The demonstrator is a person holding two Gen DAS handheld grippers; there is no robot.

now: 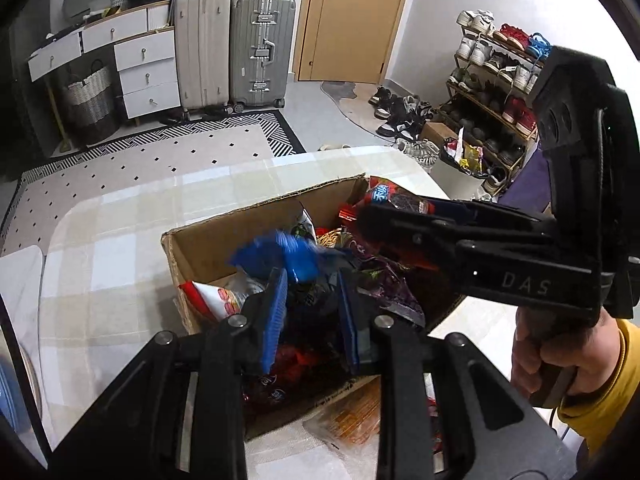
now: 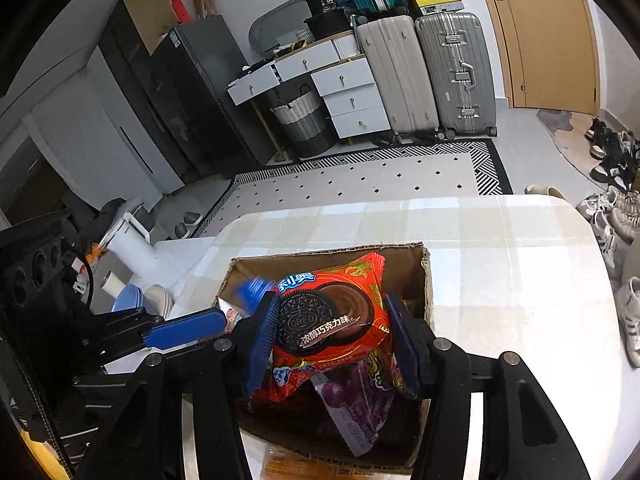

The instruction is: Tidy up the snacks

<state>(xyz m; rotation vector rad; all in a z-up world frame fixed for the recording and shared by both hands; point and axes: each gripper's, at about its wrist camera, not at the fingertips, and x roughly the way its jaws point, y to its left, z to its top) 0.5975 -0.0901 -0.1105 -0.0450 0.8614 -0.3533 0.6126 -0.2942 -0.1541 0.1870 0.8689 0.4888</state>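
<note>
Open brown cardboard box [image 2: 427, 280] at centre frame in both wrist views, sitting on a pale checked tablecloth [image 2: 520, 280] and crammed with snack packets. Right gripper [image 2: 334, 334] over the box, blue pads either side of a red Oreo biscuit packet [image 2: 332, 320]; jaws narrow, pads right at the packet's edges, but cannot tell whether pressing or only touching. Purple-printed wrapper [image 2: 352, 404] just beneath it, sticking out of the pile. Left gripper [image 1: 310, 320] low centre in its own view, jaws close together over dark wrappers, with a blurred blue packet [image 1: 288, 252] just beyond the tips; nothing clearly pinched.

Risks, as judgement: Oreo packet sliding out of a loose hold and dropping onto the heap or over the box's near wall. Slippery foil and a puffed bag favour that. Two grippers crowding one box, so fingers may clash. Overfilled box; neighbouring wrappers likely dragged out or snagged.
</note>
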